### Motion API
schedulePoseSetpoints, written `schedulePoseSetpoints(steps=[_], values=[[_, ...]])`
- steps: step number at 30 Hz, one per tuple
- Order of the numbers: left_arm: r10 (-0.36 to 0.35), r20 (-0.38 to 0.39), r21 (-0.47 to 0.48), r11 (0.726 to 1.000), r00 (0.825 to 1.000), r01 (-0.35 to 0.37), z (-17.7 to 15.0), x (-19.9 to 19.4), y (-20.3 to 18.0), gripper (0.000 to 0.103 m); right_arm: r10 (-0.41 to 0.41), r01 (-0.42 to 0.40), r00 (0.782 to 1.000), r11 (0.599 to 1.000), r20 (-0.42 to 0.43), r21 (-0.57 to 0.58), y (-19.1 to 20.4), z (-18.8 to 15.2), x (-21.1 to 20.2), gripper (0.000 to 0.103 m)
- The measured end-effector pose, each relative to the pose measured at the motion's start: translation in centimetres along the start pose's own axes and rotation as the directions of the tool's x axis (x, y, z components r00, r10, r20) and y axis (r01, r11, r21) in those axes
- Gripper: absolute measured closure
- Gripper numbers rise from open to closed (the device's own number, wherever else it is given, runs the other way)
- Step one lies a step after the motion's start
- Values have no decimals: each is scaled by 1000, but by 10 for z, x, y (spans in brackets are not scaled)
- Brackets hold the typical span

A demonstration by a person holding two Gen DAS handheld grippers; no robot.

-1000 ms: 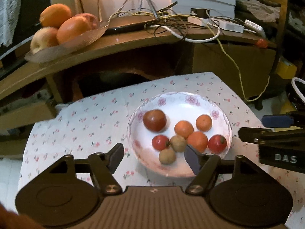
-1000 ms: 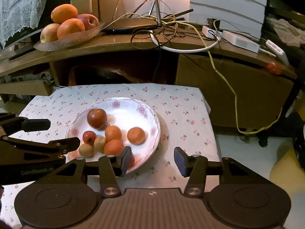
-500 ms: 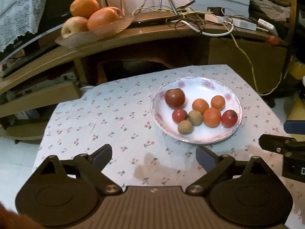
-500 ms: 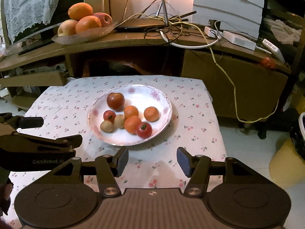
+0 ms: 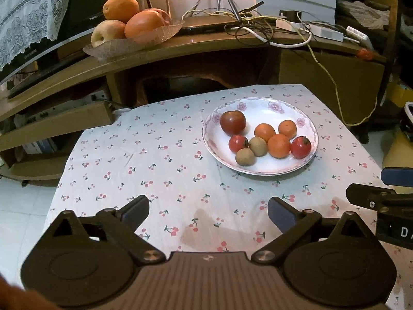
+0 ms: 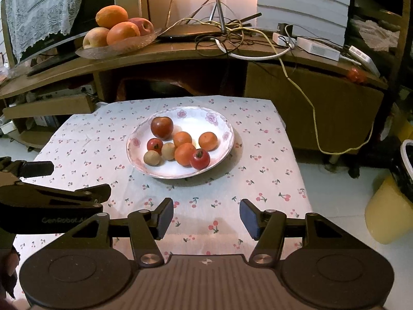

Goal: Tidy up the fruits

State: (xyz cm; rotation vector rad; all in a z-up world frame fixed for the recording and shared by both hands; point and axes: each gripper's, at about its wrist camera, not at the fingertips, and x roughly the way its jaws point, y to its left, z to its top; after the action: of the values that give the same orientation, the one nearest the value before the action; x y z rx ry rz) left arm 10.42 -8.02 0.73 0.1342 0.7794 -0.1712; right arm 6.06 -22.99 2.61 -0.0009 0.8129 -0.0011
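The fruits lay together in a flower-rimmed white plate (image 5: 308, 125) that sat on the far right part of a cherry-print tablecloth (image 5: 155, 160). At the plate's back left was a dark red apple (image 5: 233, 122). In front of it sat a small red tomato (image 5: 238, 143), then two brown kiwis (image 5: 251, 149) touching each other. To their right were three oranges (image 5: 278, 139) in a loose cluster, and a second red tomato (image 5: 300, 147) rested against the nearest orange at the plate's right front.

Both grippers hung over the near edge of the cloth, well short of the plate. The left gripper (image 5: 207, 210) had just been opening, and its jaws stood spread wide with nothing but cloth between them. The right gripper (image 6: 206, 218) had likewise just been opening; its jaws were parted and empty too.

Behind the table ran a wooden desk (image 6: 180, 51). On its left stood a glass dish (image 6: 118, 47) heaped with larger oranges and apples, and to the right lay a tangle of cables (image 6: 232, 33).
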Motion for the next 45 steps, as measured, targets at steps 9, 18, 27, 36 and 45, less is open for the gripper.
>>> schedulePoseSetpoints(steps=[9,18,27,36,45], values=[[-7,5,-11,1000,1000,7,-8,-11,1,0,2,-2,1000,1000,-2,-1,5,-7,-6,44],[-16,9,-19,1000,1000,16,-15,-20,1,0,2,-2,1000,1000,-5,-1,9,-16,-11,44],[-17,5,-13,1000,1000,17,-23,-28,-1,0,5,-5,1000,1000,-3,1,11,-20,-17,44],[-14,4,-20,1000,1000,14,-29,-33,-2,0,7,-7,1000,1000,-3,5,12,-23,-21,44],[-5,-1,-19,1000,1000,5,-35,-40,-2,0,6,-6,1000,1000,-4,7,12,-27,-25,44]])
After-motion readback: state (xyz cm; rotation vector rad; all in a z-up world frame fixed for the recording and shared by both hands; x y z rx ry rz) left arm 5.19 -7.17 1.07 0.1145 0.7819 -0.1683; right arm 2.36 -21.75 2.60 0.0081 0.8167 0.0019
